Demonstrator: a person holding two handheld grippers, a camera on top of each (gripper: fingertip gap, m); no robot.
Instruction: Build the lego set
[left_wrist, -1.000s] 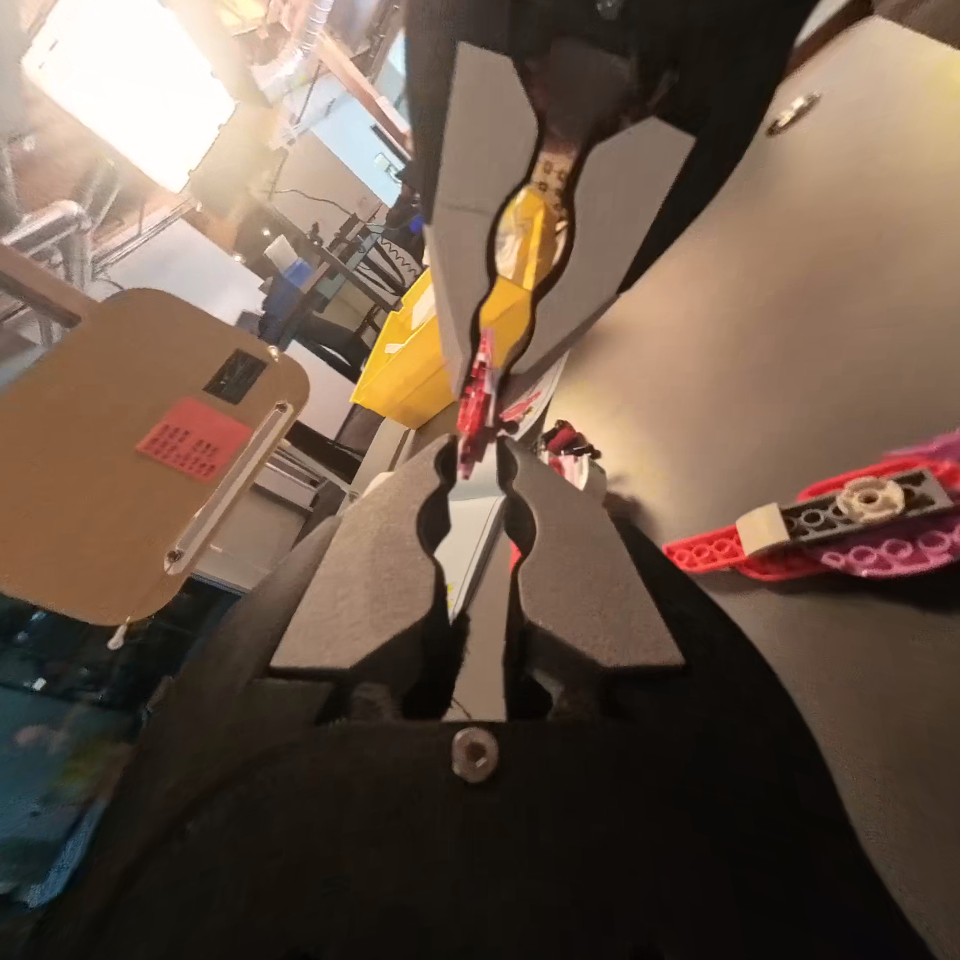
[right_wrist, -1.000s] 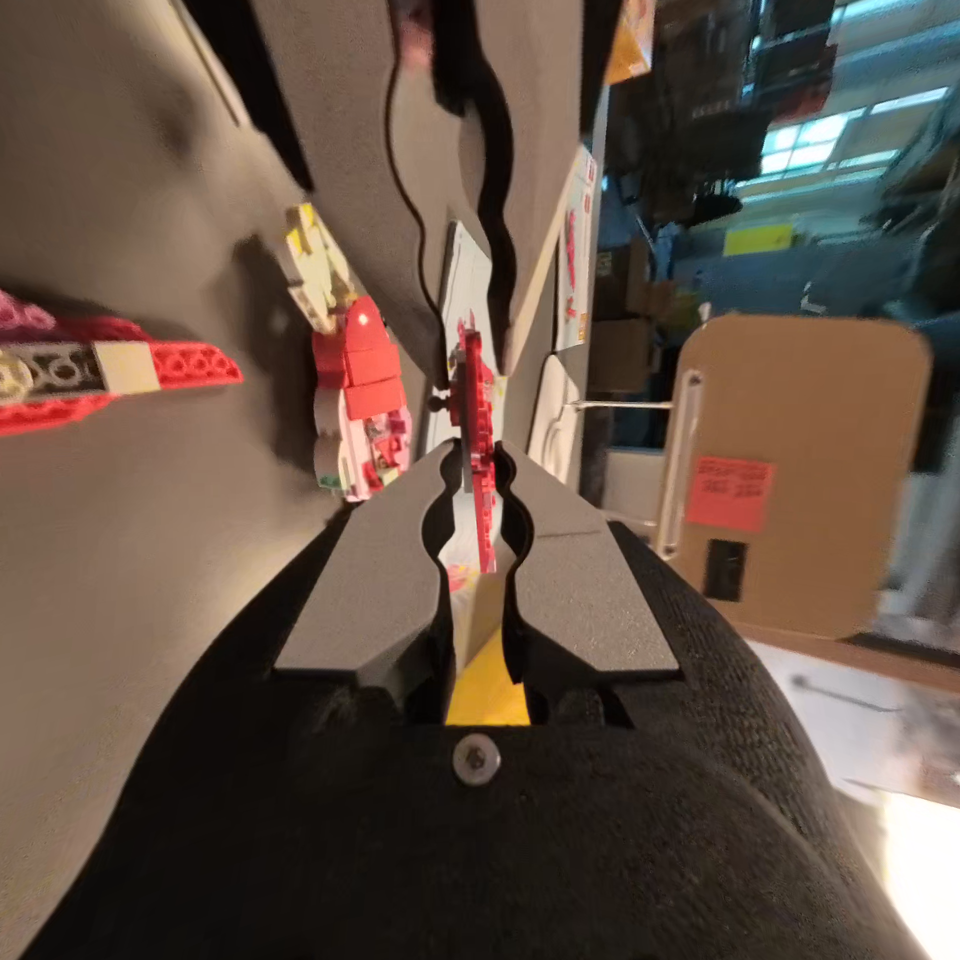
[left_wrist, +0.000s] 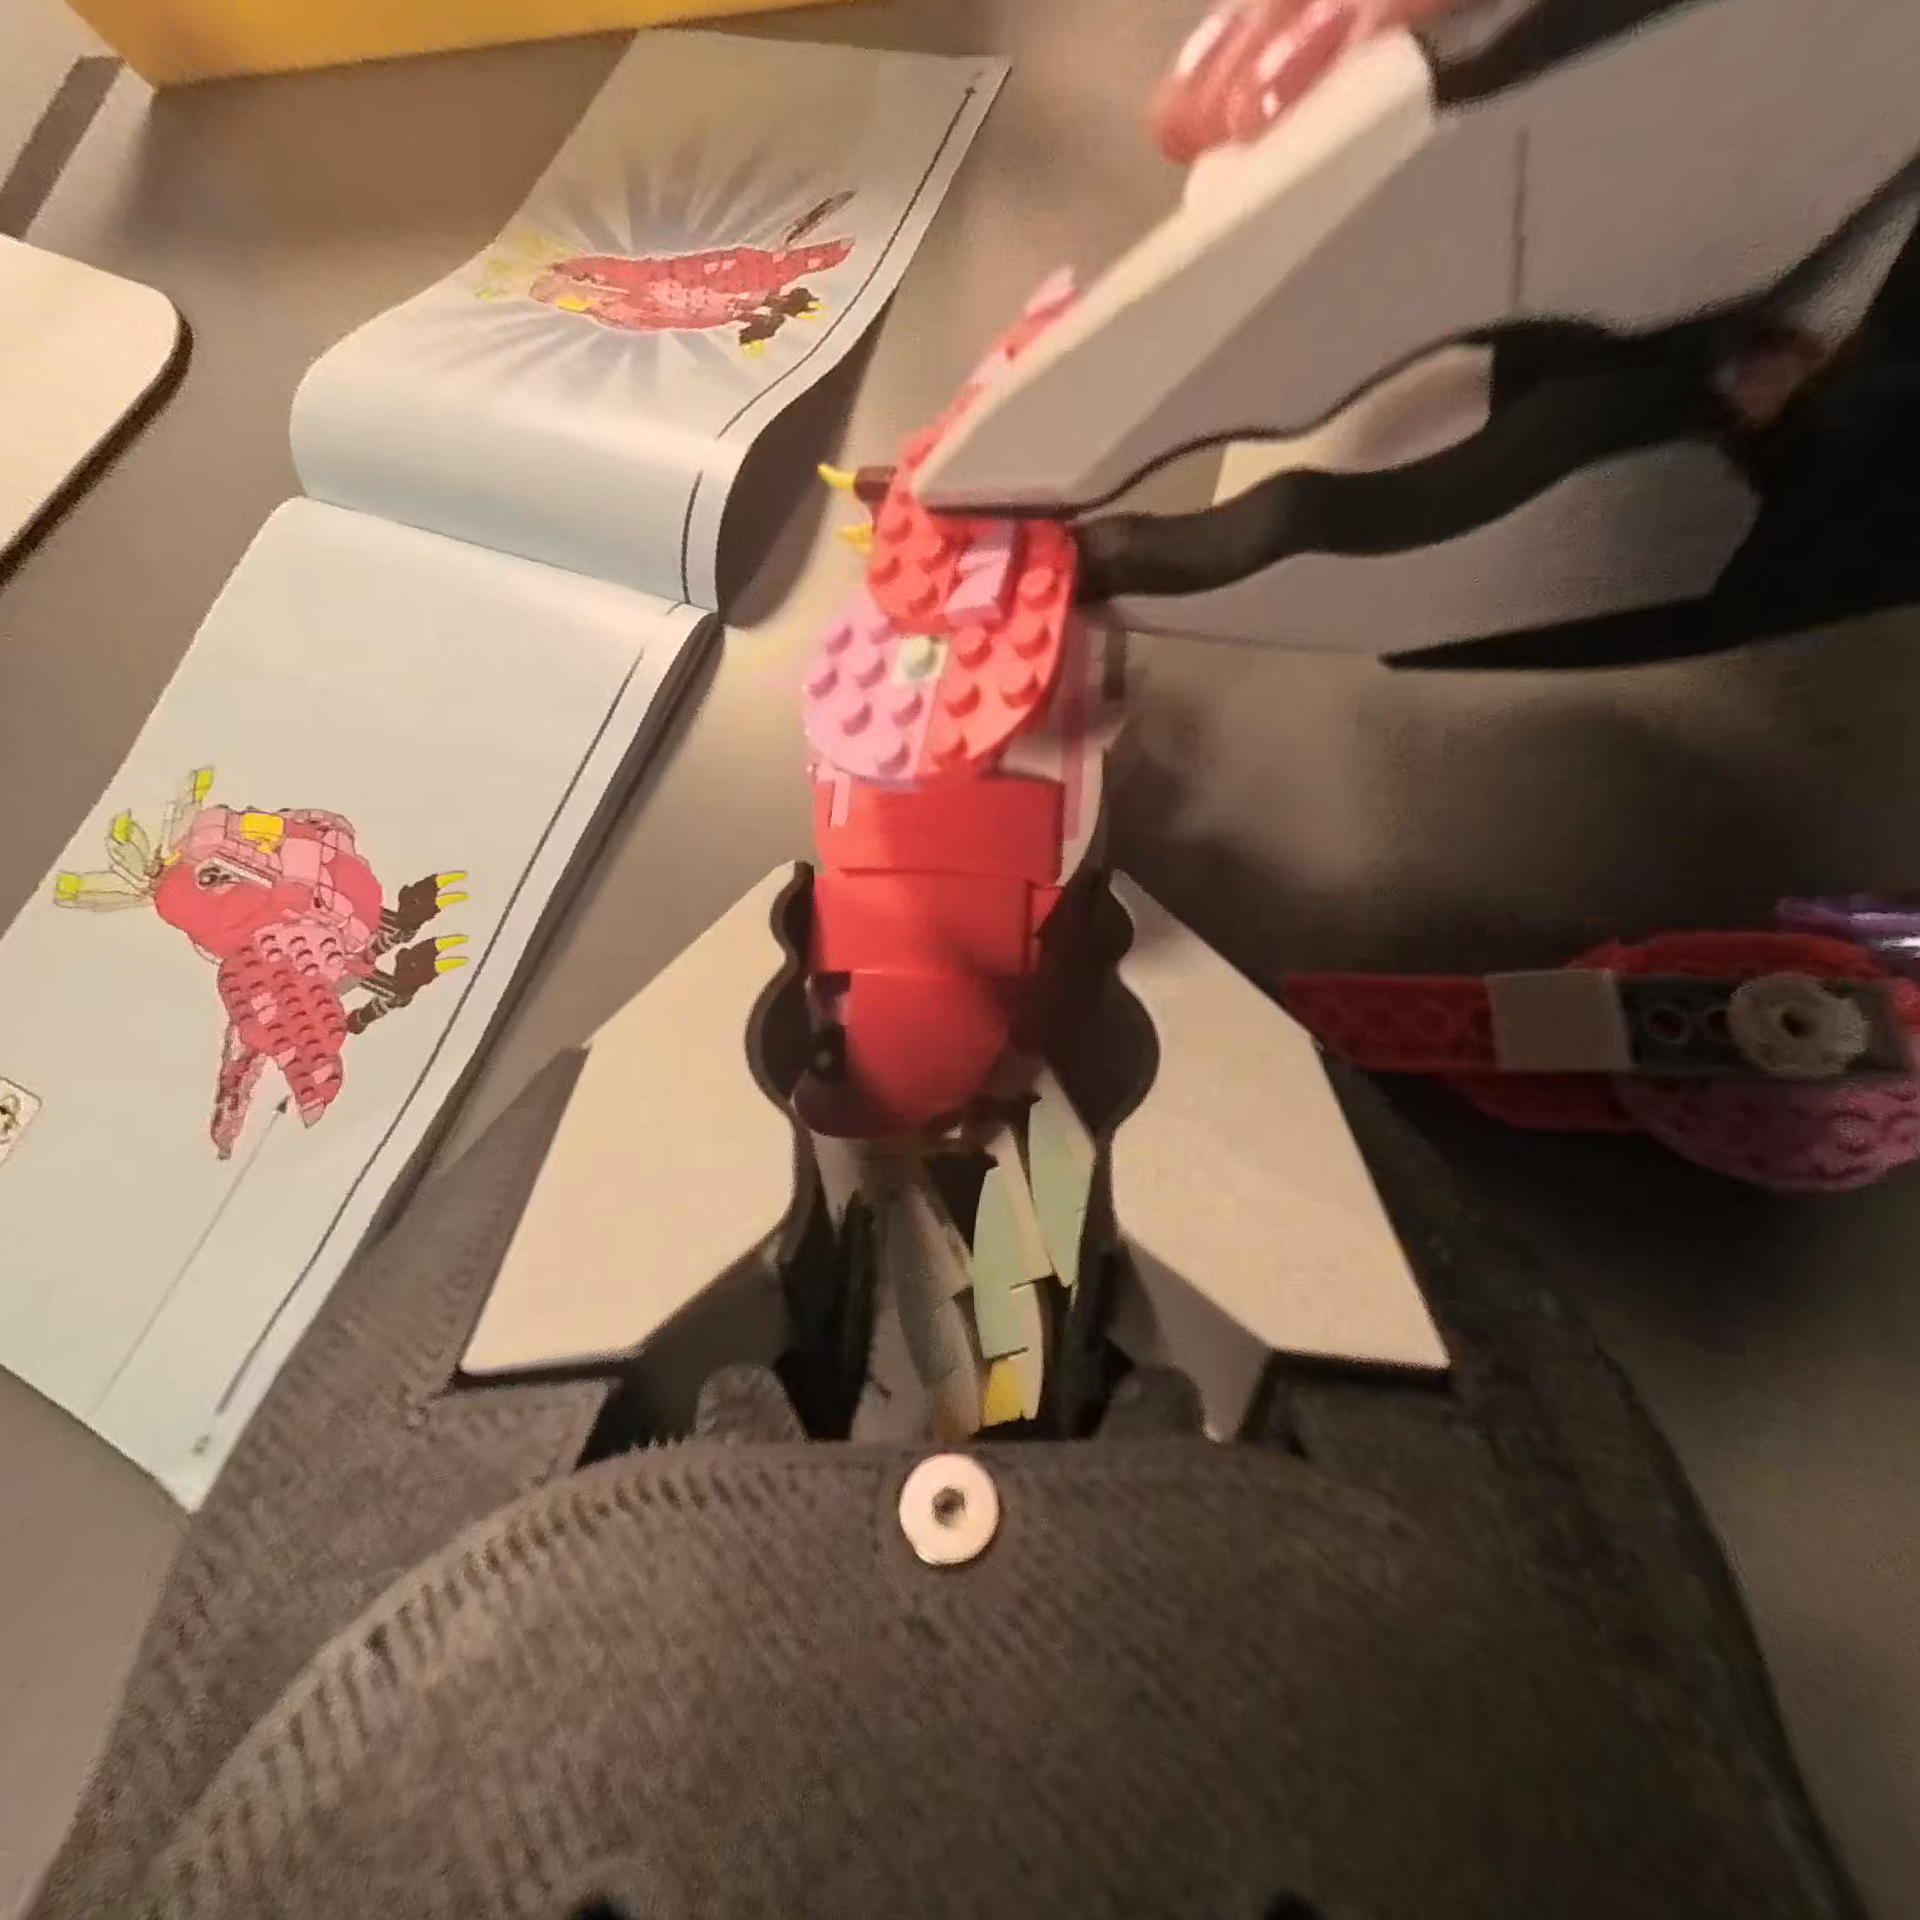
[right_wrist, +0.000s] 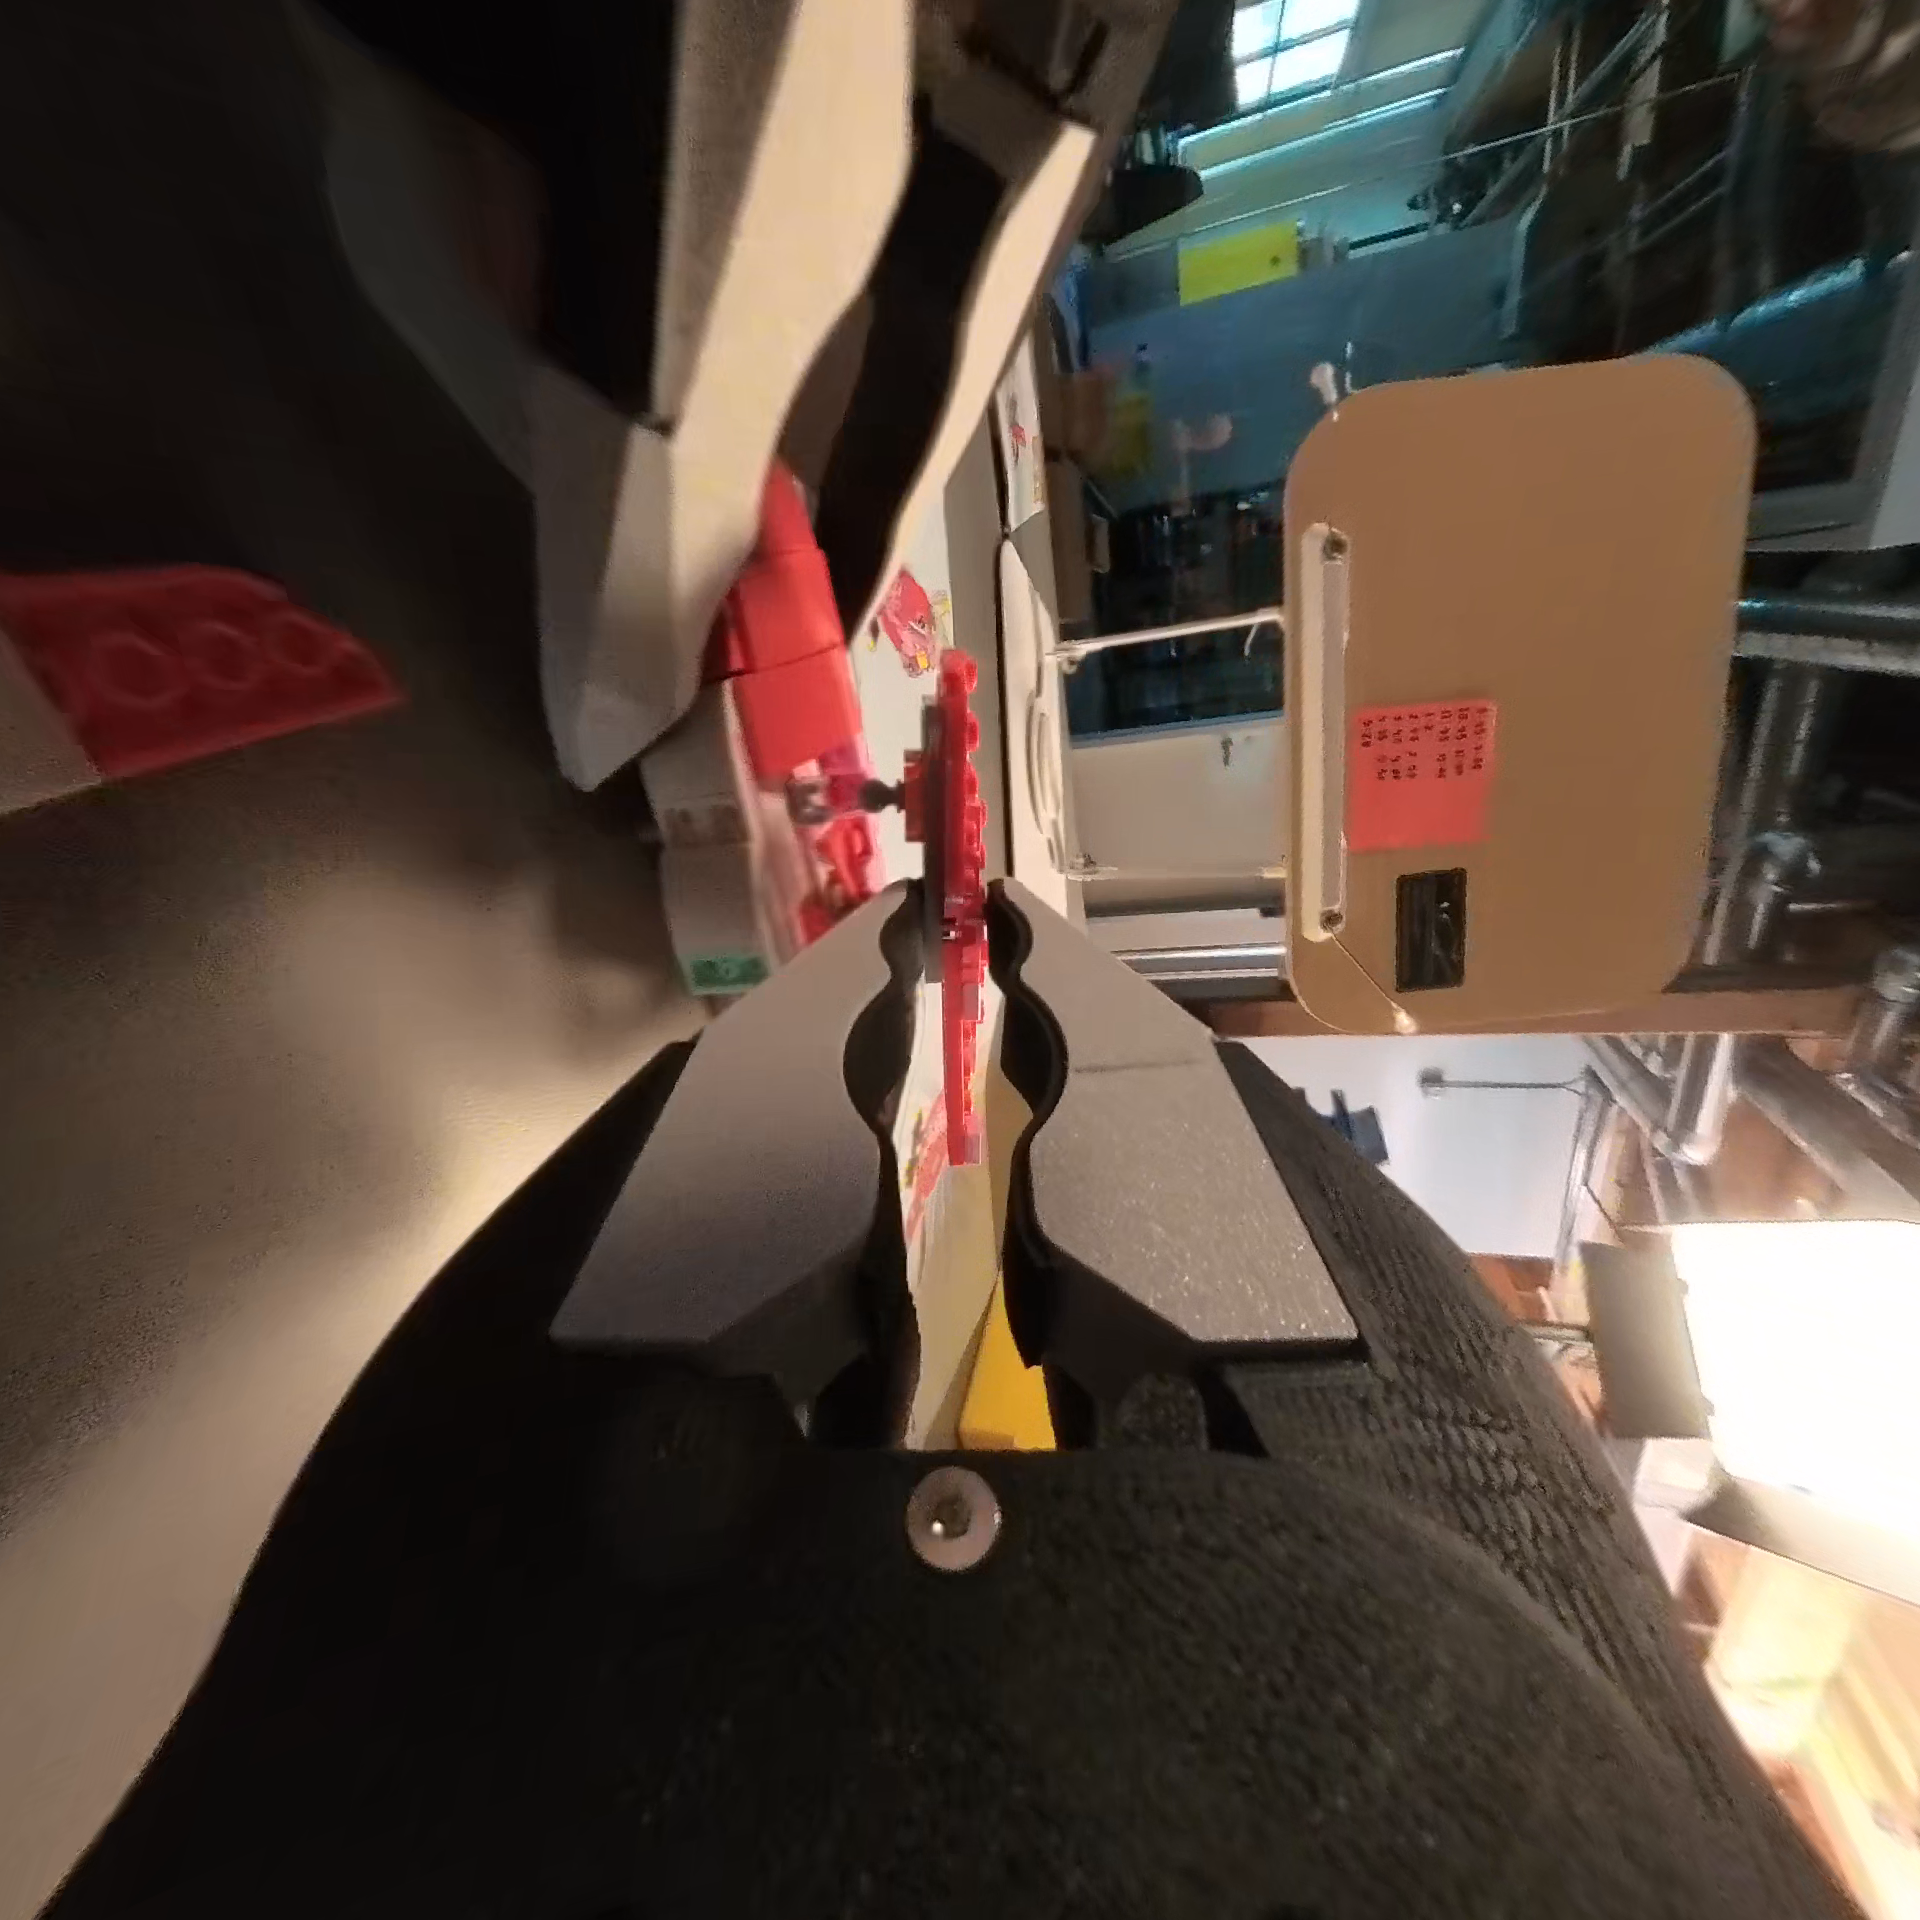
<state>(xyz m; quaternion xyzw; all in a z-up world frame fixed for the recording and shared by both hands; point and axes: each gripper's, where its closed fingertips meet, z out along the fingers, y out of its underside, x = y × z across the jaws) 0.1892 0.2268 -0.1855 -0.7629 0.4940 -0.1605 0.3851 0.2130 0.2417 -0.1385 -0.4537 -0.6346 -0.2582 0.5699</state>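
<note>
Pads of the right gripper (right_wrist: 951, 914) press from both sides on a thin red studded wing plate (right_wrist: 958, 790), which a small ball joint links to the red brick bird body (left_wrist: 935, 935). That body lies on the dark table (left_wrist: 1455, 779) between the spread fingers of the left gripper (left_wrist: 951, 935); a gap shows on its right side, so nothing is clamped. An open instruction booklet (left_wrist: 416, 727) lies left, a red and purple brick assembly (left_wrist: 1662, 1060) right, and a yellow bin (left_wrist: 468, 31) at the far edge, its contents hidden.
</note>
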